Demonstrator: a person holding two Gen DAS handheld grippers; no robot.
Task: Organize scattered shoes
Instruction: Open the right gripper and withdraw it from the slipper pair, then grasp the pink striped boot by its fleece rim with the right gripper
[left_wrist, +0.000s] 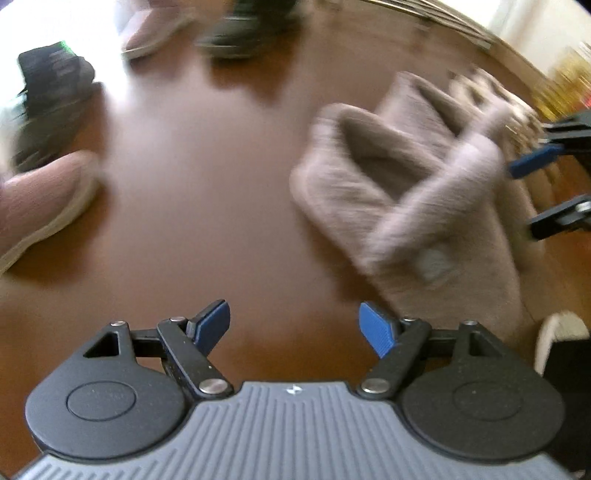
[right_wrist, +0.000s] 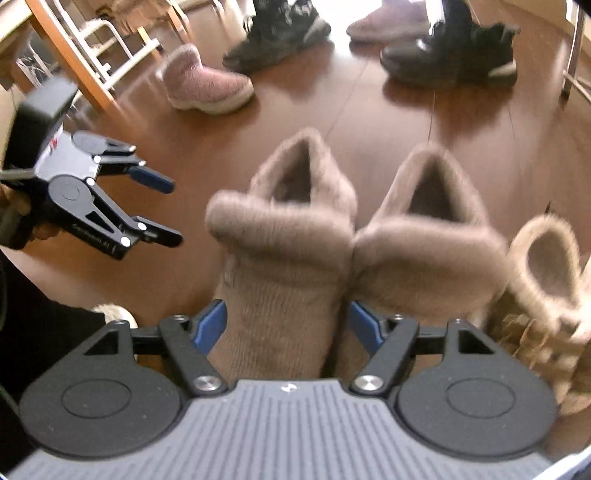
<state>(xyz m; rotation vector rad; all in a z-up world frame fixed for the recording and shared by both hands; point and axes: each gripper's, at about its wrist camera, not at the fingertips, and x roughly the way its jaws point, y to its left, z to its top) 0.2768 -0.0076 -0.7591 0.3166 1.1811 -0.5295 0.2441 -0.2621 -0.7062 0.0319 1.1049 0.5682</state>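
On the brown wooden floor (right_wrist: 388, 122), two tan fleece boots (right_wrist: 295, 236) stand paired; pink boots (right_wrist: 207, 85) and black sneakers (right_wrist: 450, 51) lie scattered beyond, so most sorting remains. The right hand-held gripper (right_wrist: 286, 325) straddles one tan boot, jaws wide; the left hand-held gripper (left_wrist: 293, 325) hangs wide and empty.

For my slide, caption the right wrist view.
Right gripper straddles one tan fleece boot beside its mate; left gripper open nearby.
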